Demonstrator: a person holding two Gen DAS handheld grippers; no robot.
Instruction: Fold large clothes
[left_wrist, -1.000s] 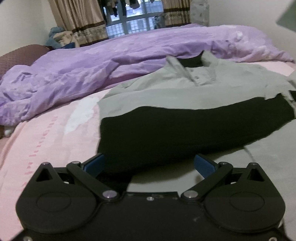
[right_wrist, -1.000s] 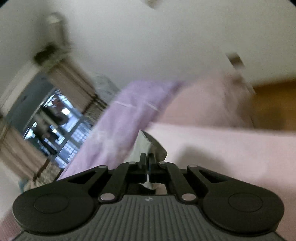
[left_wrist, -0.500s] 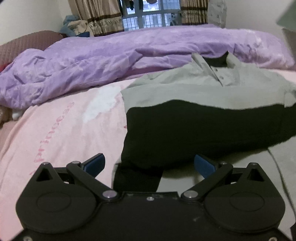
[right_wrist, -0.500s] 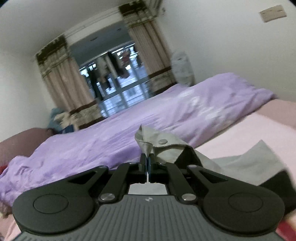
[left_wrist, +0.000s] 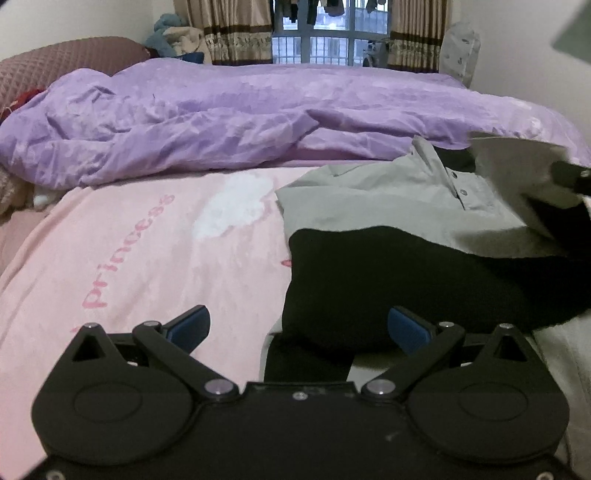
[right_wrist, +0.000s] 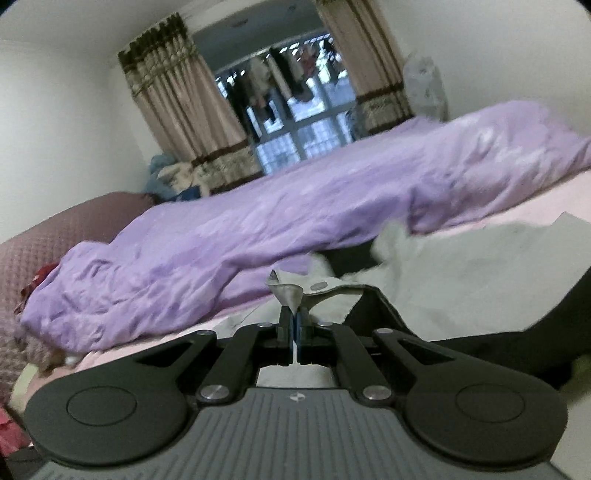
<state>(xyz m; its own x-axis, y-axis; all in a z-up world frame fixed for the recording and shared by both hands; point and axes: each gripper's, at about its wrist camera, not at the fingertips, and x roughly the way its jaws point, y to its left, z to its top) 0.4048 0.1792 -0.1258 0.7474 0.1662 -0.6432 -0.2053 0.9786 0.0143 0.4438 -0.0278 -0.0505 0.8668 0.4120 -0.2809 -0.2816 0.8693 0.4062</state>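
Observation:
A grey and black polo shirt (left_wrist: 391, 199) lies on the pink bed sheet (left_wrist: 147, 251), its left side folded over so a black panel (left_wrist: 388, 273) covers its middle. My left gripper (left_wrist: 299, 326) hovers open just short of the shirt's near left edge, nothing between its blue pads. In the right wrist view my right gripper (right_wrist: 294, 317) is shut on a pinched grey edge of the shirt (right_wrist: 286, 291), lifted over the shirt's body (right_wrist: 461, 280). That lifted grey flap (left_wrist: 517, 166) and the right gripper's dark tip enter the left wrist view at the right edge.
A crumpled purple duvet (left_wrist: 240, 122) runs along the far side of the bed. A brown quilted headboard (left_wrist: 55, 62) stands at the left. Curtains and a barred window (left_wrist: 325, 40) lie beyond. Pink sheet spreads to the left of the shirt.
My right gripper has swung across with the grey edge, from facing the wall to over the shirt. The left gripper drifted left, still open, so the shirt sits further right in its view.

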